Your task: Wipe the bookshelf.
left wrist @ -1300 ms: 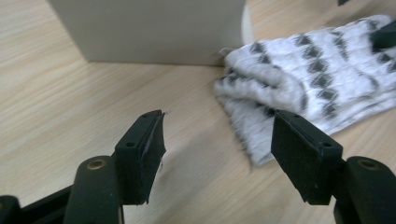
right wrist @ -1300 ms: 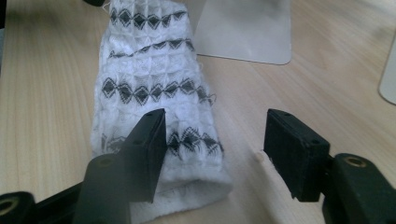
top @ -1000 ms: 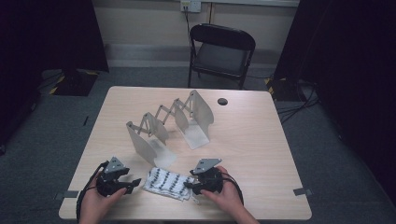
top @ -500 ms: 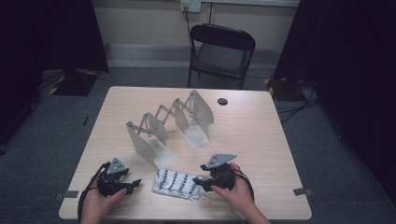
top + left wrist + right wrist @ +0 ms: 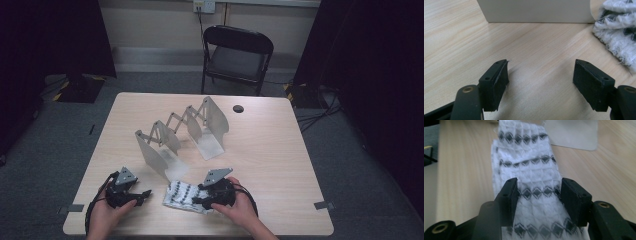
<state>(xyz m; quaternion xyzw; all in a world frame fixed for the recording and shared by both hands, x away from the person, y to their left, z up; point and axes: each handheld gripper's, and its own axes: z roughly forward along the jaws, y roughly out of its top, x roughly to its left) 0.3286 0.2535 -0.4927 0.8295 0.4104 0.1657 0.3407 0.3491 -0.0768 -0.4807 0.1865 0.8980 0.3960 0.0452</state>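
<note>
A white cloth [image 5: 179,194] with rows of black diamonds lies flat near the table's front edge. My right gripper [image 5: 196,201] is low over its right end. In the right gripper view the jaws [image 5: 539,182] straddle the cloth [image 5: 524,157], with fabric under and between them and the pads apart; they have just been closing. My left gripper [image 5: 146,194] rests just left of the cloth. It is open over bare wood [image 5: 541,65] and its jaws have just been opening with nothing between them. The cloth's edge [image 5: 616,27] is at the upper right of the left gripper view.
A metal expanding rack [image 5: 180,132] with upright plates stands mid-table behind the cloth; one plate [image 5: 536,10] is close ahead of the left gripper. A small black disc [image 5: 238,108] lies at the back right. A folding chair [image 5: 237,55] stands beyond the table.
The right gripper drew off to the right half a second ago, then came back left over the cloth's end. The left hand stayed where it was.
</note>
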